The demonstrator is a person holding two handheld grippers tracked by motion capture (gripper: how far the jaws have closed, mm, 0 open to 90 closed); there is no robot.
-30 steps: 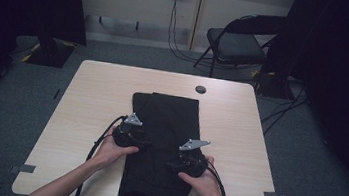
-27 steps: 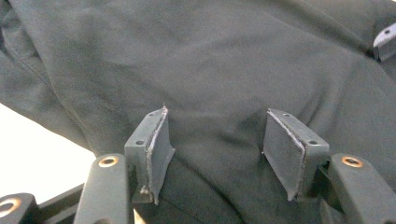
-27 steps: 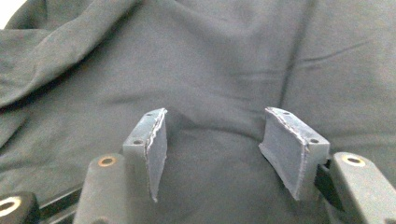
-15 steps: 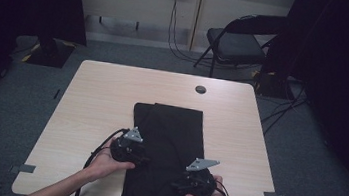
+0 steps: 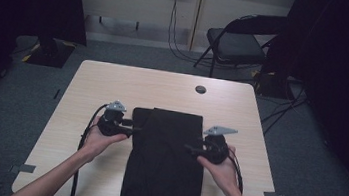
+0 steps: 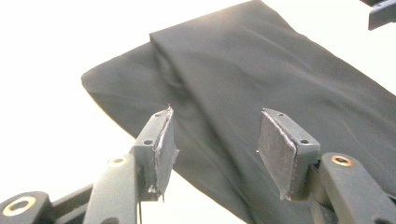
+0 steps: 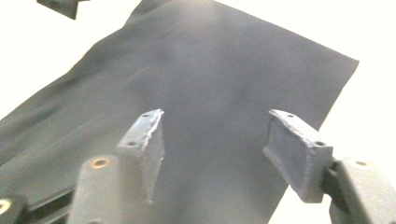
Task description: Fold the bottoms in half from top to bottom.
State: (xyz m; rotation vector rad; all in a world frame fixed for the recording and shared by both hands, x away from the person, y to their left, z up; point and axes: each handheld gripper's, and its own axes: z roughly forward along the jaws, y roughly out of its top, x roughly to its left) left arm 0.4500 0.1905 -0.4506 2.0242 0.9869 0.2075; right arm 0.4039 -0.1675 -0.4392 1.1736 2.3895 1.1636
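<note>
Two grippers flank one folded black cloth [image 5: 164, 162], and neither has hold of it. That cloth lies on the table [image 5: 93, 88], its long axis running from your edge toward the round grommet hole [image 5: 200, 89] at the far side, with its near end hanging past your edge. Your left gripper [image 5: 130, 123] sits at the cloth's far left corner, jaws pointed inward across the fabric; they have just been closing a little yet stand apart with nothing pinched, the cloth [image 6: 261, 84] lying beneath them. Your right gripper [image 5: 191, 149] hangs at the cloth's right edge, a bit nearer you than the left one, jaws also turned inward; they have just been opening and stand apart over bare fabric [image 7: 210, 84]. Both tools sit about equally close, so the next grab likely turns on dropping each onto its own side edge, square to that long axis.
</note>
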